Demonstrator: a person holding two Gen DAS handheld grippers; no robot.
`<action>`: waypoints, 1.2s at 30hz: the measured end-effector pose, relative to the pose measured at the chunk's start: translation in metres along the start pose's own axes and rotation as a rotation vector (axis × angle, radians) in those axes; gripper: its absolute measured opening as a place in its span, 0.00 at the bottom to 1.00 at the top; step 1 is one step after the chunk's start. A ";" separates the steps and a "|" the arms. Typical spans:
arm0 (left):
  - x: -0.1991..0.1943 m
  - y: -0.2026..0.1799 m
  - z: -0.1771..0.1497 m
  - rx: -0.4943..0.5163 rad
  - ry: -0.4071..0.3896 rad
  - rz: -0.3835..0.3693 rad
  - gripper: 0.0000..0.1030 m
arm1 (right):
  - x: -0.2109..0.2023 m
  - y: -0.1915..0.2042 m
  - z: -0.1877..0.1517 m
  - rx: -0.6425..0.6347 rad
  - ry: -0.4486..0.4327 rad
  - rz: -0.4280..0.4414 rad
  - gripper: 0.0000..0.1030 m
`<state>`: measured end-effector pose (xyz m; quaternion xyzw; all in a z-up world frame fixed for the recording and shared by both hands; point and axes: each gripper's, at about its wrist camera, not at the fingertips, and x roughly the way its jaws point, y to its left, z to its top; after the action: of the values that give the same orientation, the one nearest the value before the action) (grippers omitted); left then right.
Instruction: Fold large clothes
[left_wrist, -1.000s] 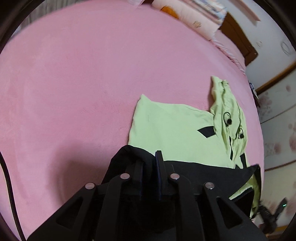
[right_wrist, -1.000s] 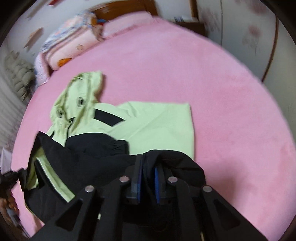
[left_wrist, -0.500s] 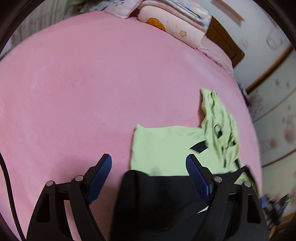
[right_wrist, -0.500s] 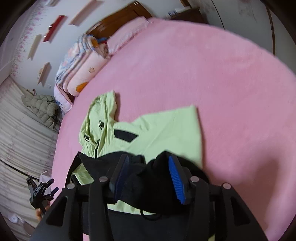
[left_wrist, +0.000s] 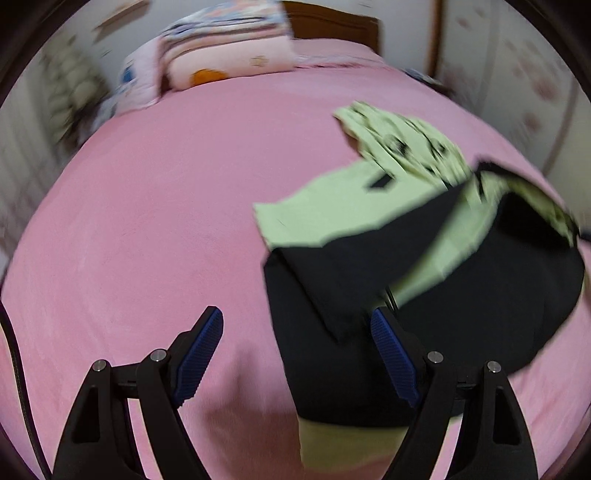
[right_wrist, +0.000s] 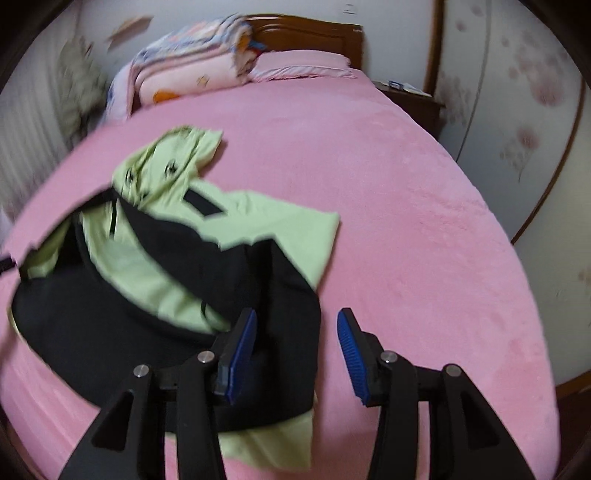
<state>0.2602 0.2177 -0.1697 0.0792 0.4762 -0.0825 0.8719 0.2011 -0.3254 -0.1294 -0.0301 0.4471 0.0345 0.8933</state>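
A lime-green and black hooded jacket (left_wrist: 369, 266) lies partly folded on the pink bed (left_wrist: 147, 221), its black part laid over the green body. Its hood (left_wrist: 399, 144) points toward the head of the bed. My left gripper (left_wrist: 297, 317) is open above the jacket's near left edge, and its blue pads touch nothing. In the right wrist view the jacket (right_wrist: 110, 314) spreads to the left, with the hood (right_wrist: 173, 162) beyond it. My right gripper (right_wrist: 298, 317) is open over the jacket's right edge and holds nothing. The picture is blurred by motion.
Folded quilts and a pillow (left_wrist: 229, 55) are stacked at the head of the bed against a wooden headboard (right_wrist: 306, 35). A dark nightstand (right_wrist: 413, 99) stands at the far right corner. Bare pink cover (right_wrist: 406, 221) stretches right of the jacket. A black cable (left_wrist: 14, 362) hangs at the left edge.
Both grippers were shut on the black cloth, then opened and let it drop onto the jacket. Both have since drawn back, risen slightly and rolled.
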 end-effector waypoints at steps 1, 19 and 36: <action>0.000 -0.006 -0.004 0.044 0.003 0.018 0.79 | -0.002 0.003 -0.005 -0.025 0.000 -0.008 0.44; 0.053 -0.068 0.008 0.420 -0.016 0.227 0.79 | 0.019 0.048 -0.018 -0.275 -0.012 -0.091 0.44; 0.115 -0.007 0.089 -0.079 0.053 0.168 0.79 | 0.082 0.020 0.064 0.034 0.005 0.020 0.45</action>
<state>0.3927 0.1834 -0.2192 0.0865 0.4934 0.0121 0.8654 0.2999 -0.2970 -0.1573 -0.0106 0.4502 0.0359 0.8921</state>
